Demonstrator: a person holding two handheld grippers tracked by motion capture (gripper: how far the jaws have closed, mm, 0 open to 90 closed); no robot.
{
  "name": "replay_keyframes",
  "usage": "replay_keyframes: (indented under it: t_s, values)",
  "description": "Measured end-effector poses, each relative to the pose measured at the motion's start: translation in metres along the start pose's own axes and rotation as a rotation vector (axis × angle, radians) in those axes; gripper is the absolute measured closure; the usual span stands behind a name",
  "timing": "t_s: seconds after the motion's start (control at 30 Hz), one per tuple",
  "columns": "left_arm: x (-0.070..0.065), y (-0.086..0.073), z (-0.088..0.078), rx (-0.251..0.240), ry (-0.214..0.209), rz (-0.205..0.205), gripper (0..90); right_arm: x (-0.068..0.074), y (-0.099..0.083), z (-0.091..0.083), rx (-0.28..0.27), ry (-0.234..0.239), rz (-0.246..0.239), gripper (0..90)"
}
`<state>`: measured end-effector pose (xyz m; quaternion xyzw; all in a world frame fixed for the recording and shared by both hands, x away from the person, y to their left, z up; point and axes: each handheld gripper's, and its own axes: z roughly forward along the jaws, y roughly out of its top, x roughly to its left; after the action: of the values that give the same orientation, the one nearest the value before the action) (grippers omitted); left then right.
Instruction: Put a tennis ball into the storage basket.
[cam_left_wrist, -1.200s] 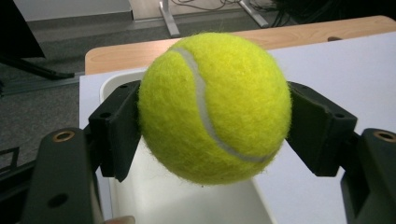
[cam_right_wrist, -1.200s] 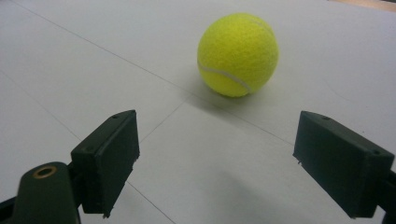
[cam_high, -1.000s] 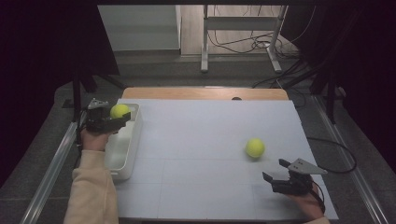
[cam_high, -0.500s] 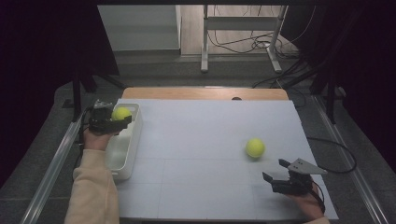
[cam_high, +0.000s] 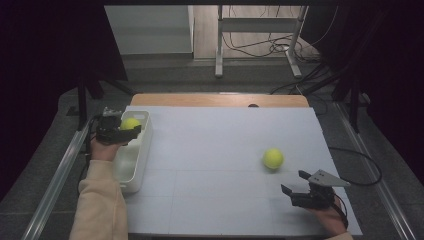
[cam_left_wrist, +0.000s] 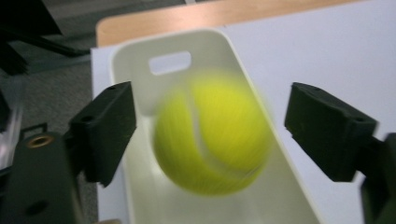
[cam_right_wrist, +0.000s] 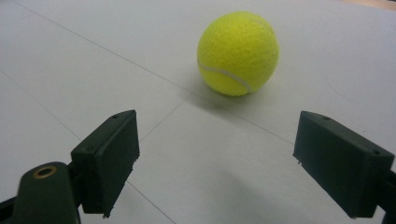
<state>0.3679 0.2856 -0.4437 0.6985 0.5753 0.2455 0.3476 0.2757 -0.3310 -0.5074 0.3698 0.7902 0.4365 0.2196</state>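
A yellow tennis ball (cam_left_wrist: 212, 133) shows blurred between the jaws of my left gripper (cam_left_wrist: 210, 126), with a gap on each side. Those jaws have just been opening and stand open over the far end of a white bin (cam_high: 132, 170). In the high view this ball (cam_high: 131, 123) sits at the bin's far end by the left gripper (cam_high: 127, 131). A second tennis ball (cam_high: 273, 158) rests on the white table sheet. My right gripper (cam_high: 294, 181) is open, low near the front right, a short way from that ball (cam_right_wrist: 238, 52), with nothing between its jaws (cam_right_wrist: 212, 158).
The white sheet (cam_high: 210, 150) covers a wooden table whose far edge (cam_high: 215, 100) shows. The bin has a handle slot (cam_left_wrist: 170, 63) in its far wall. Metal rails run along both sides; cables and stand legs lie on the floor beyond.
The left gripper's jaws have spread apart and let go of the tennis ball over the bin. Both hands and the ball on the table stayed where they were.
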Motion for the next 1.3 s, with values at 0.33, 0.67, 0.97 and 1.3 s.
replay_keyframes:
  t_s: [0.33,0.67,0.97,1.3]
  values:
    - [-0.006,0.002,-0.009,-0.065,-0.084,0.017,14.5,0.000,0.000,0.000,-0.003,0.000,0.001,15.0]
    - [-0.019,0.007,-0.017,-0.125,-0.205,0.026,14.6,-0.001,0.000,0.000,-0.006,0.001,0.006,15.0]
    - [-0.039,0.010,-0.018,-0.141,-0.298,0.064,14.6,-0.002,0.000,0.001,-0.003,-0.005,0.014,15.0]
    - [-0.067,0.015,-0.019,-0.157,-0.376,0.119,14.9,0.001,0.001,0.002,0.005,-0.005,-0.006,15.0]
